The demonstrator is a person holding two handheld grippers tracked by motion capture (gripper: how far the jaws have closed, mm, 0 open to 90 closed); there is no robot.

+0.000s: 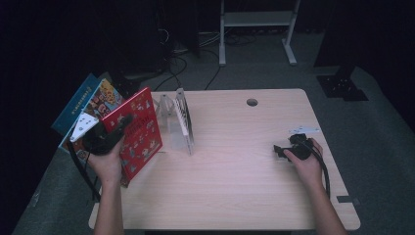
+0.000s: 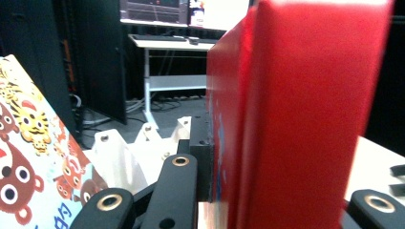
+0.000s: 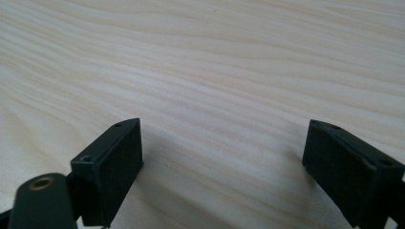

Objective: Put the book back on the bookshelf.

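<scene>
You face a pale wooden table (image 1: 235,161) in a dark room.
Grey carpet (image 1: 274,73) lies beyond it; a white desk frame (image 1: 257,22) stands at upper centre, cables (image 1: 181,68) trailing beside it.

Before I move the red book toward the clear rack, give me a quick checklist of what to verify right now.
1. Left gripper jaws clamped on the red book: ok, the book sits between them in the left gripper view.
2. Book clear of the table: cannot tell, its lower edge looks close to the surface.
3. Clear rack upright, slots facing the book: ok.
4. Path between book and rack free: ok, nothing lies between them.
5. Other picture books leaning behind, out of the way: ok.
6. Right gripper parked on the table, jaws open, holding nothing: ok.
</scene>
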